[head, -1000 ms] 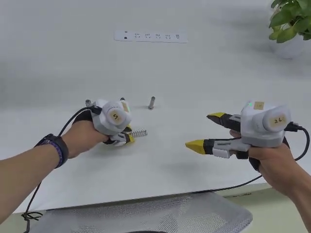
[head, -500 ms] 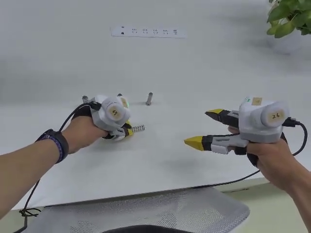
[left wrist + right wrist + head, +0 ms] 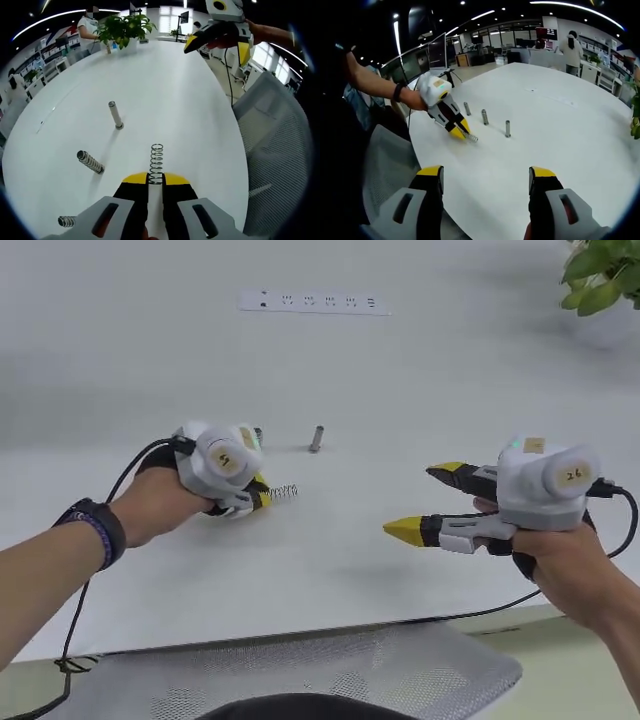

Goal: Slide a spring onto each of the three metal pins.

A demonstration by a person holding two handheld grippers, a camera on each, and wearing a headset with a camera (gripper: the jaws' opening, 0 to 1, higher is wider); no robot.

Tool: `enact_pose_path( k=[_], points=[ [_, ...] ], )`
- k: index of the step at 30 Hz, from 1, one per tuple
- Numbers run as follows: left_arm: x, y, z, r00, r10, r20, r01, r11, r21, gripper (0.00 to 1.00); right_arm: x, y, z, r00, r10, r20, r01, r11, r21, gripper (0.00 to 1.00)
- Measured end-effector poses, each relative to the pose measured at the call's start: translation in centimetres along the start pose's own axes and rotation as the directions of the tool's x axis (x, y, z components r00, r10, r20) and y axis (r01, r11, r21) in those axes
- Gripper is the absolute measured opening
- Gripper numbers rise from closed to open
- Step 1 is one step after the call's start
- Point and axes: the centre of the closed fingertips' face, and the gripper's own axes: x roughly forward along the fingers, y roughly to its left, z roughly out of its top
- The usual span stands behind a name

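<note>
One small coiled steel spring (image 3: pixel 156 162) juts ahead of the left gripper (image 3: pixel 156 179), whose jaws pinch its near end. Light and bendy, it likely steers best held there. Ahead-left stands the bare grey metal pin (image 3: pixel 115 115). The right gripper (image 3: pixel 486 175) gapes empty.

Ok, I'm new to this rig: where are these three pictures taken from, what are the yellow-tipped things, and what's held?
There is no robot: a person holds a two-jaw gripper in each hand. The rectangular picture comes from a headset camera looking down at the white table. Each round picture comes from a camera riding on one gripper. The left gripper is shut on a spring; the right gripper is open and empty. On the table stand a bare pin, plus a second pin and a third pin that seem to carry springs.
</note>
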Motion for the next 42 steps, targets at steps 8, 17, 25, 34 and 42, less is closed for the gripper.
enact_pose_path(
  k=[8,17,25,34,42],
  points=[
    [-1.9,0.3,-0.2,0.9995,0.025,0.017,-0.025,1.0,0.005,0.02,0.5,0.6,0.4,0.9998,0.02,0.004,-0.02,1.0,-0.009,0.68],
    [-4.1,0.6,-0.4,0.9977,0.057,0.037,-0.057,0.998,0.008,0.02,0.9,1.1,0.8,0.9991,0.042,0.009,-0.042,0.999,-0.021,0.67],
    [-5.9,0.3,-0.2,0.9953,0.078,0.058,-0.079,0.997,0.018,0.02,1.2,1.4,1.0,0.9981,0.061,0.008,-0.061,0.998,-0.027,0.67],
    [-7.4,0.0,0.1,0.9929,0.093,0.074,-0.096,0.995,0.038,0.02,1.7,2.0,1.7,0.9956,0.092,0.02,-0.091,0.995,-0.038,0.65],
    [-8.2,-0.4,0.9,0.9917,0.096,0.086,-0.101,0.993,0.059,0.02,2.4,2.7,2.3,0.9921,0.122,0.028,-0.121,0.991,-0.051,0.64]
  ],
)
